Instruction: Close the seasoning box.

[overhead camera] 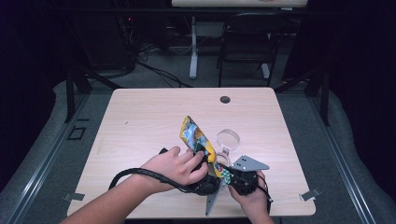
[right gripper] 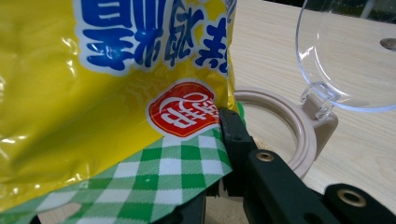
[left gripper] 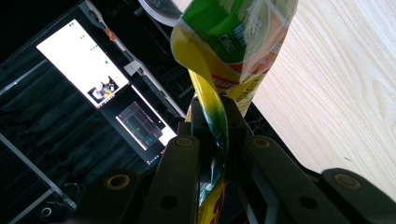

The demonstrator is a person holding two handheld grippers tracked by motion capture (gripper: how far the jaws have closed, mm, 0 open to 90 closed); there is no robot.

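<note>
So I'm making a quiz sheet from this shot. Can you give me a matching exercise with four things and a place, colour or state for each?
Things:
1. snack bag
2. clear lid
3. left hand-held gripper
4. table

Descriptions:
A. light wood, with a dark round hole near the far edge
B. transparent, flipped open on its hinge
C. yellow, with a green-checked end
D. black jaws shut on a bag edge

Pairs: 1-C, 2-B, 3-D, 4-A
</note>
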